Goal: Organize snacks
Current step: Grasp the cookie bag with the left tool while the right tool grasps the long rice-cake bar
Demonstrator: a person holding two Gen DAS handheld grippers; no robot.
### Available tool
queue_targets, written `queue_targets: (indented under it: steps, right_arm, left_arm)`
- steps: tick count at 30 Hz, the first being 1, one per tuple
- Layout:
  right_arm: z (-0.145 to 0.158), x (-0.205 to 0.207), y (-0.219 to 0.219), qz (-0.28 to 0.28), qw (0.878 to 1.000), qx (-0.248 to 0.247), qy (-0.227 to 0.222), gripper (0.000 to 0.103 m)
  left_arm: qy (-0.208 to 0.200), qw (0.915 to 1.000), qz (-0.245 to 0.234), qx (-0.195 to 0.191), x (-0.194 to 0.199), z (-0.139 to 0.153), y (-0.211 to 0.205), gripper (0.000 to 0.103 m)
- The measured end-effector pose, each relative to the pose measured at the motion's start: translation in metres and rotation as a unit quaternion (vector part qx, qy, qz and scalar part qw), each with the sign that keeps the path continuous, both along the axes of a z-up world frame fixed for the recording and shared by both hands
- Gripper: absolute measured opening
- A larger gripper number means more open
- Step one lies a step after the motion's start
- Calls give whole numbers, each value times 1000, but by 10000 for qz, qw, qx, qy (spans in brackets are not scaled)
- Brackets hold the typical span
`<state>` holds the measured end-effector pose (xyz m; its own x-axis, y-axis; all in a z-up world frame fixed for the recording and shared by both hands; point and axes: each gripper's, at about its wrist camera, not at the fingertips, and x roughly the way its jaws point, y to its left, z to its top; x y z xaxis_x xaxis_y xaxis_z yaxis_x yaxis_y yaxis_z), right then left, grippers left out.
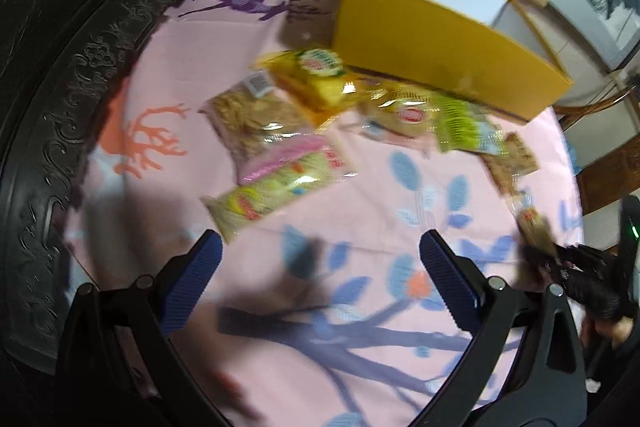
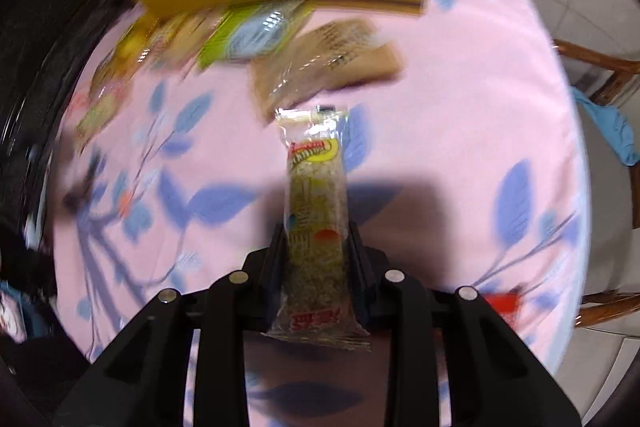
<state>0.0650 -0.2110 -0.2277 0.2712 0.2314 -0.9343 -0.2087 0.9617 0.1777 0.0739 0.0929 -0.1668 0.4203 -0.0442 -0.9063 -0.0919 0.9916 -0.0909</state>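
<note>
Snack Bar Clamped in Right Gripper; Loose Packets Beside the Yellow Box

Snack packets lie on a pink tablecloth point(image 1: 192, 39) printed with blue leaves and dark branches. The reference landmark is the yellow box point(image 1: 440, 43), which stands open at the far side of the cloth; its inner walls are white.

Right gripper point(image 2: 316, 227): the jaws are clenched on a rice-crisp bar point(image 2: 316, 195) in a clear wrapper. The bar stands up lengthwise between the two black fingers, with its sealed top end pointing toward the yellow box and its lower sealed end hanging behind the finger bases. The bar is held above the cloth and casts a shadow beneath it. It is well apart from the box.

Left gripper point(image 1: 320, 247): the jaws are released and stand wide apart. The blue ribbed pads point(image 1: 444, 267) face each other with only cloth showing between them. Nothing is gripped.

Loose packets, placed relative to the yellow box:
- A yellow packet point(image 1: 316, 79) lies just beside the near wall of the box.
- A green packet point(image 2: 256, 31) lies near the same wall.
- A brown packet point(image 2: 332, 59) lies just beyond the green one, farther from the box.
- A second rice-crisp bar point(image 1: 276, 191) lies farther out, partly under a pink-labelled packet point(image 1: 292, 155).

Motion blur softens the printing on most wrappers, so the labels cannot be read.
</note>
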Motion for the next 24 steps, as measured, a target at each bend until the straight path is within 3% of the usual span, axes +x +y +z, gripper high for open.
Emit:
queue_targets:
  steps: [3, 10, 12, 13, 19, 22, 24]
  right_arm:
    - [1, -7, 15, 95, 9999, -49, -48, 30]
    - [0, 0, 13, -6, 10000, 50, 48, 29]
    - [0, 0, 16, -49, 10000, 60, 39, 30]
    - [0, 1, 18, -70, 10000, 55, 41, 30]
    - [-1, 0, 12, -45, 10000, 54, 71, 30]
    - [-1, -1, 13, -49, 10000, 28, 61, 30]
    - [-1, -1, 15, -49, 10000, 7, 43, 30]
  left_arm:
    - [66, 9996, 2, 281, 18, -15, 7, 101]
    - [470, 9973, -213, 516, 49, -64, 17, 98]
    - [479, 9975, -180, 495, 51, -64, 20, 81]
    - [493, 9973, -195, 516, 51, -64, 20, 79]
    - [467, 9977, -139, 475, 49, -53, 20, 79]
    - [260, 9996, -53, 122, 49, -35, 24, 91]
    - [175, 9997, 165, -38, 56, -31, 32, 92]
